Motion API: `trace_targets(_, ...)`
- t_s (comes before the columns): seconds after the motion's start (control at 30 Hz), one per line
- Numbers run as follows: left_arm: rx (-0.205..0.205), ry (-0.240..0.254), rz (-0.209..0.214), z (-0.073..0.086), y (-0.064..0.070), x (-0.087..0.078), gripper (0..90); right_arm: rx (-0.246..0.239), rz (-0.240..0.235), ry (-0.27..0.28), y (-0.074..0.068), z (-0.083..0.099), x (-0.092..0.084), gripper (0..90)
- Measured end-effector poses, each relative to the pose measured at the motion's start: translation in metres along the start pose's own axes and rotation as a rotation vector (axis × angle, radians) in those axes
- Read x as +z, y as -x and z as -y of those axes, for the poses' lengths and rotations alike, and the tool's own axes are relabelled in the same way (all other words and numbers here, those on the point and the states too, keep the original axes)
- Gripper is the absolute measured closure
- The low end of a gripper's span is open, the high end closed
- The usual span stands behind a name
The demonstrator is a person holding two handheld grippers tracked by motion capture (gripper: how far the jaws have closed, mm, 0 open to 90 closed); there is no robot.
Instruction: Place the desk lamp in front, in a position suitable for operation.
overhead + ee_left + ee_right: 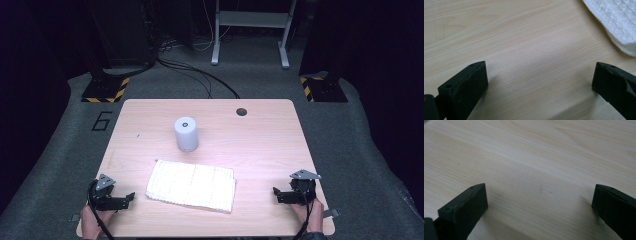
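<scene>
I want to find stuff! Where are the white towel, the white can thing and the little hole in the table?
white towel [192, 186], high view, middle of the folded cloth.
white cylinder [185, 135], high view, its side.
table hole [241, 111], high view, its dark centre.

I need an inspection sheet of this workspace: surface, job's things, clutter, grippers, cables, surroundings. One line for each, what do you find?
Surface: light wooden table, round hole near the far edge.
Job's things: folded white cloth flat at the near middle; white cylinder upright behind it, apart from it.
Clutter: nothing seen.
Grippers: left gripper and right gripper both open, holding nothing, jaws pointing toward the cloth.
Cables: black cables on the floor beyond the table.
Surroundings: grey carpet, white frame, striped stand bases.
</scene>
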State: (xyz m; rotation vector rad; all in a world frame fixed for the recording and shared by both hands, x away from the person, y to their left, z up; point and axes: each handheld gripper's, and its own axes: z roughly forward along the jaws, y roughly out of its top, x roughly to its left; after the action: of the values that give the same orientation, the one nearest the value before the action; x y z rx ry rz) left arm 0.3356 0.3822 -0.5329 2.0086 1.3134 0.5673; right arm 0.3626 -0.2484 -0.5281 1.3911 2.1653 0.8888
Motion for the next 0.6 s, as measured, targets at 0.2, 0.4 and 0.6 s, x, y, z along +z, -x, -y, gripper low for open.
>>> trace_targets(0.2,0.002,-0.016,0.005,-0.001,0.000,-0.001,0.0,-0.014,-0.030,0.007,-0.001,-0.001,-0.003,0.0)
trace_targets(0.4,0.003,-0.015,0.007,-0.001,0.000,-0.001,0.0,-0.018,-0.071,0.038,-0.006,-0.007,-0.011,0.0)
trace_targets(0.6,0.004,-0.016,0.007,-0.001,0.000,-0.001,0.0,-0.054,-0.096,0.034,-0.017,-0.024,-0.017,0.0)
